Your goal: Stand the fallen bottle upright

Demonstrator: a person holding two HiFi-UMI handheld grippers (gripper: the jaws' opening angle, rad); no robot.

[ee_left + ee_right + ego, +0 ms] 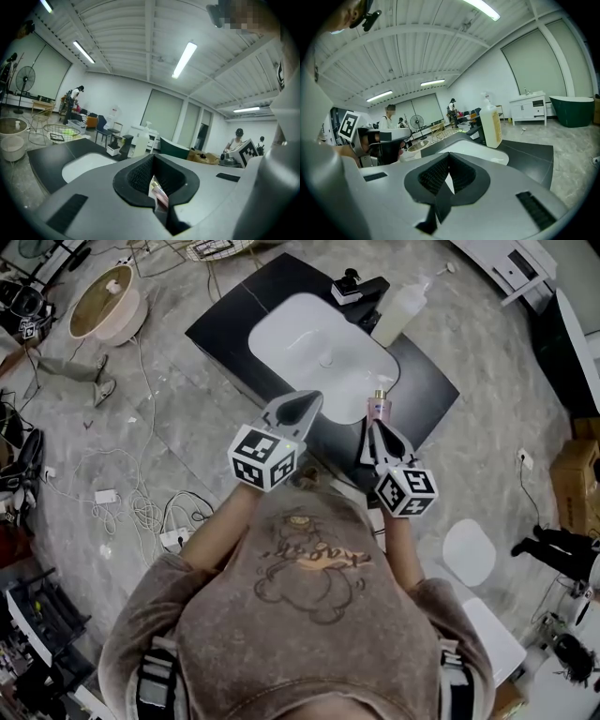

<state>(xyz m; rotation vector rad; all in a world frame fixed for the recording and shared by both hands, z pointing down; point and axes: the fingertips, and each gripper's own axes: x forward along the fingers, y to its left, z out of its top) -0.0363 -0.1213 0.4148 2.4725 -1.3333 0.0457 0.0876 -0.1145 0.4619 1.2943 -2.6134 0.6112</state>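
A small pink bottle (379, 409) with a gold cap stands upright at the front right of the black counter (234, 320), beside the white sink (309, 343). My right gripper (380, 430) is just behind the bottle, shut and empty; in the right gripper view its jaws (449, 180) meet with only the sink showing past them. My left gripper (302, 407) hovers over the sink's front edge, also shut with nothing in it. In the left gripper view the pink bottle (161, 194) shows beyond the notch of the closed left gripper (155, 187).
A tall white pump bottle (401, 307) stands by the black faucet (361, 287) at the counter's back. Cables and a power strip (105, 496) lie on the floor at left, near a round tub (103, 301). A white stool (469, 551) and a cardboard box (574, 474) are at right.
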